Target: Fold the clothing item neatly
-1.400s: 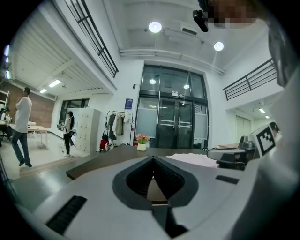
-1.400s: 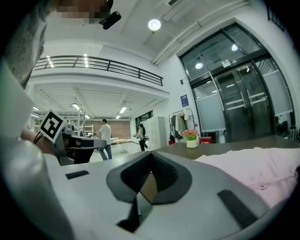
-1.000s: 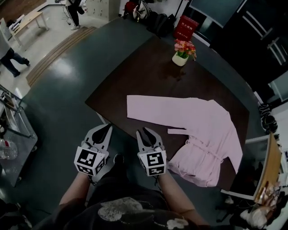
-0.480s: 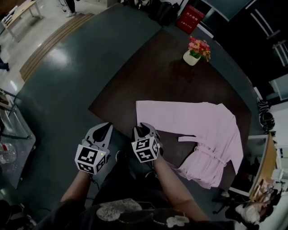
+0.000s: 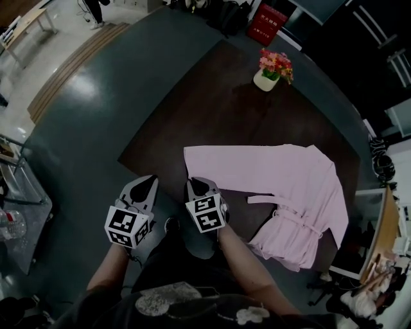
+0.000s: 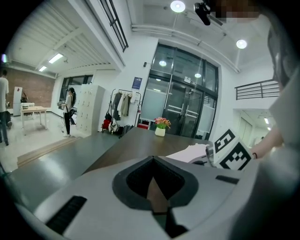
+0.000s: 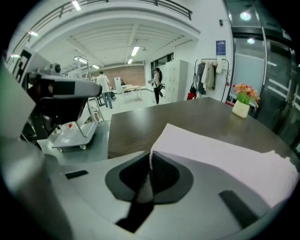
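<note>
Open office hall, glass doors (image 6: 183, 110), white lockers (image 6: 89, 110), coat rack (image 6: 123, 105), ceiling downlights (image 6: 177, 6), polished floor (image 5: 96, 109)

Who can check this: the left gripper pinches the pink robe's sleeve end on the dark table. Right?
Not the left. The right gripper view shows the right gripper, its jaws having just closed, pinching the robe's sleeve end on the dark table; the left gripper is shut, empty.

I see a dark surface (image 5: 218, 115) with a pink robe (image 5: 289, 186) spread flat along its near side and a flower pot (image 5: 268, 72) at the far end.
</note>
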A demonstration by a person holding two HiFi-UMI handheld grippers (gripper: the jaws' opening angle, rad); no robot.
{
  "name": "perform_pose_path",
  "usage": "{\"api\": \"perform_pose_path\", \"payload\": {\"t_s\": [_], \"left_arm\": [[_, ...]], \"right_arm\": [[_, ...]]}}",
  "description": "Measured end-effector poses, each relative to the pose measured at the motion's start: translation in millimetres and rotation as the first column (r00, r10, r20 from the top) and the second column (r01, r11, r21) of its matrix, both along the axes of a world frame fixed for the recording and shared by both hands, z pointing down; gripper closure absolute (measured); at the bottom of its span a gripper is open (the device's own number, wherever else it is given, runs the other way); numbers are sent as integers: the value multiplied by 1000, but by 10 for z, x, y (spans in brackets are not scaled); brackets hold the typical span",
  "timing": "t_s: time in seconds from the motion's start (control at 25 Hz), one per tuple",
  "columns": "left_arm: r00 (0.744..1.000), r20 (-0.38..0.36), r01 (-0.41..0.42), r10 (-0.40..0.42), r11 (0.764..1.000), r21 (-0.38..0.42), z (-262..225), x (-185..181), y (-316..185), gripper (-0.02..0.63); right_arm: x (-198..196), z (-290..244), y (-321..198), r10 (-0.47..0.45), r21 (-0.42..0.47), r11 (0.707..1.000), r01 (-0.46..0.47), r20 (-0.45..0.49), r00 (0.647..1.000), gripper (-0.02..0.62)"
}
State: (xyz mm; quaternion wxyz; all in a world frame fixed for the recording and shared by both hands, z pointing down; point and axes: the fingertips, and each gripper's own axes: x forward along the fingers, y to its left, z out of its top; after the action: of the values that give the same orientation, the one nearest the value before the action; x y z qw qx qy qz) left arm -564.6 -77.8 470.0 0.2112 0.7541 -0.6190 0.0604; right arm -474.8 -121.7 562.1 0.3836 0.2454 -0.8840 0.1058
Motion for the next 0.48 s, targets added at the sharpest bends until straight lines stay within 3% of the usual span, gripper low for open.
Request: {"api": "perform_pose_path", "payload": {"t_s": [0.24,0.48], "left_arm": [[999,30,-24,23,1000,16,-151,449,-126,595],[996,44,-77,76,996,35,-265,1308,-316,595]], "right_arm": [[341,-655,-192,29,33,999,-36,179,983,584],[1323,-1319,-518,87,105,987,-123,298,951,584]]}}
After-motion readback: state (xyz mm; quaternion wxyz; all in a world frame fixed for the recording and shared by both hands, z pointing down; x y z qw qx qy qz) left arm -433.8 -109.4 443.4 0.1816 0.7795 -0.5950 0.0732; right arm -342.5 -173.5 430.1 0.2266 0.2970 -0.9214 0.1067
